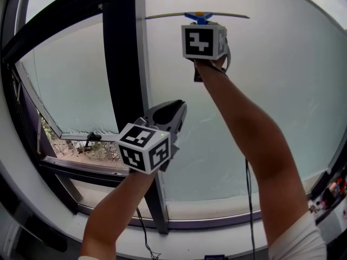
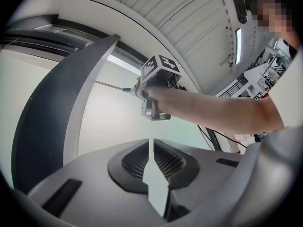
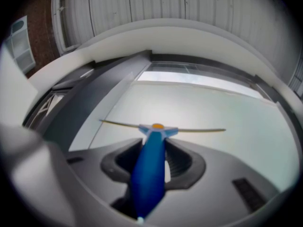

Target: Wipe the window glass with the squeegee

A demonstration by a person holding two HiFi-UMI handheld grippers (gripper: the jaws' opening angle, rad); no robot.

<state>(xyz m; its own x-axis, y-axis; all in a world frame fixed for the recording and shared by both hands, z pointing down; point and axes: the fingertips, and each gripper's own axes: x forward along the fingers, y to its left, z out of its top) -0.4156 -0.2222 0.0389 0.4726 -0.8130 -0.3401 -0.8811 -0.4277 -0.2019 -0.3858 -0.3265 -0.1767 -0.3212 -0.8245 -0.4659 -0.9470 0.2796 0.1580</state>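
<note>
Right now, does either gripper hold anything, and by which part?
The right gripper is shut on the blue-handled squeegee with the thin blade, gripping it by the handle. The left gripper is shut and holds nothing.

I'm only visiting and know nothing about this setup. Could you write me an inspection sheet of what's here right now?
Surface: window glass, a large upright pane beside a dark frame post.
Job's things: squeegee, blue handle, blade level near the top of the pane.
Clutter: small items at the right edge, too small to tell; leaves on the ledge outside.
Grippers: right gripper raised, shut on the squeegee's handle; left gripper held lower, jaws together, nothing between them.
Cables: thin cable hanging below the right arm.
Surroundings: ribbed ceiling overhead.
</note>
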